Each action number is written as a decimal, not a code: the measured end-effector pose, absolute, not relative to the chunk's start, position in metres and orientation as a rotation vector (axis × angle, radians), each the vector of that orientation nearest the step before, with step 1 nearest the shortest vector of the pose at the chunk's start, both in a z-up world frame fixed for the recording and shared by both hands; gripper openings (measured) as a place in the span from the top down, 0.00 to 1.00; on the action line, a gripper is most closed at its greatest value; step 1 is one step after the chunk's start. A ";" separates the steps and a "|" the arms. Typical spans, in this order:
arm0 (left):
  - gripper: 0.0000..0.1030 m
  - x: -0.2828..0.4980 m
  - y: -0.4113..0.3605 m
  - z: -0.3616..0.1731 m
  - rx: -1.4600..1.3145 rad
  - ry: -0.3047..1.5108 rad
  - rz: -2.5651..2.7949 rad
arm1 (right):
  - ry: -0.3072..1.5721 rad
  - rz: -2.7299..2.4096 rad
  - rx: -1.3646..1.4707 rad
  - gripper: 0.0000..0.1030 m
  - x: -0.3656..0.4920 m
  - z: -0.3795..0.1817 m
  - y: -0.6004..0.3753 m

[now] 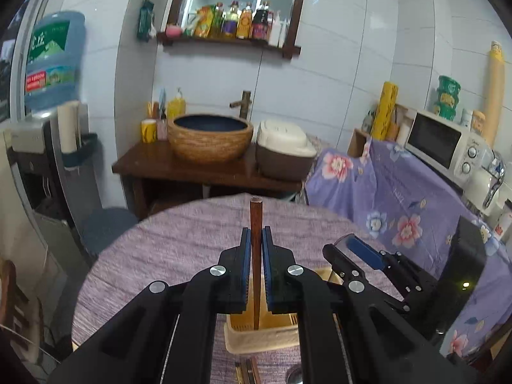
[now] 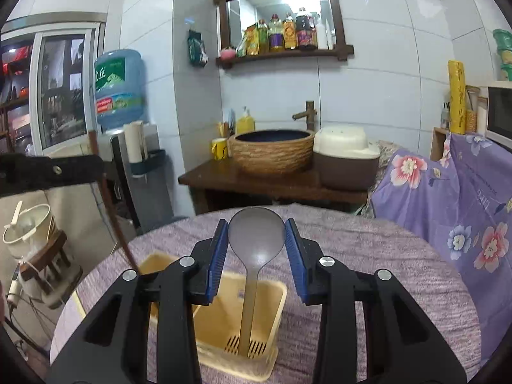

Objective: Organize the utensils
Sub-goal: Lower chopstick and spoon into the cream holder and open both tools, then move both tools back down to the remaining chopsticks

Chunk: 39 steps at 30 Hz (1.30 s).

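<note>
Wooden and dark, the chopstick (image 1: 256, 256) stands upright, pinched between our left gripper's (image 1: 255, 240) pads, so its lower end drops straight into the yellow holder (image 1: 262, 336) on the purple-clothed table (image 1: 179, 249). Our right gripper (image 2: 256, 240) is spread around the grey spoon (image 2: 256, 240), whose bowl sits between the pads without clear contact; its handle already stands in the holder's right compartment, so we judge that one placed and the chopstick next.
</note>
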<state>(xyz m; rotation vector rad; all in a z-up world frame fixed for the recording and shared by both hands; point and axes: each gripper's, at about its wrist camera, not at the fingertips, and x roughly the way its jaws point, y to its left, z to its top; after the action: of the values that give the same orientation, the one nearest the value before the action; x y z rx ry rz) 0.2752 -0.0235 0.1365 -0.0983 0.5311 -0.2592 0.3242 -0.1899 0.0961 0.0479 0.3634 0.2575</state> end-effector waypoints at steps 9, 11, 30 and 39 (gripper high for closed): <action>0.92 0.274 -0.034 0.104 -0.033 0.581 -0.261 | 0.443 0.272 0.009 0.57 0.311 0.065 -0.188; 0.92 0.274 -0.036 0.102 -0.018 0.593 -0.261 | 0.440 0.256 0.006 0.43 0.307 0.064 -0.189; 0.51 0.184 0.001 0.024 -0.001 0.699 -0.139 | 0.702 0.044 0.107 0.39 0.220 -0.002 -0.253; 0.72 0.179 -0.003 -0.049 -0.048 0.901 -0.182 | 0.872 0.078 0.101 0.44 0.203 -0.057 -0.227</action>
<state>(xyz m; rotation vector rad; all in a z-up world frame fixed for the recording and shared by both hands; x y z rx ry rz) 0.1791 -0.0028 -0.0494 -0.0483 0.9011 -0.1823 0.2034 -0.2273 -0.0574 0.1010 0.8718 0.0776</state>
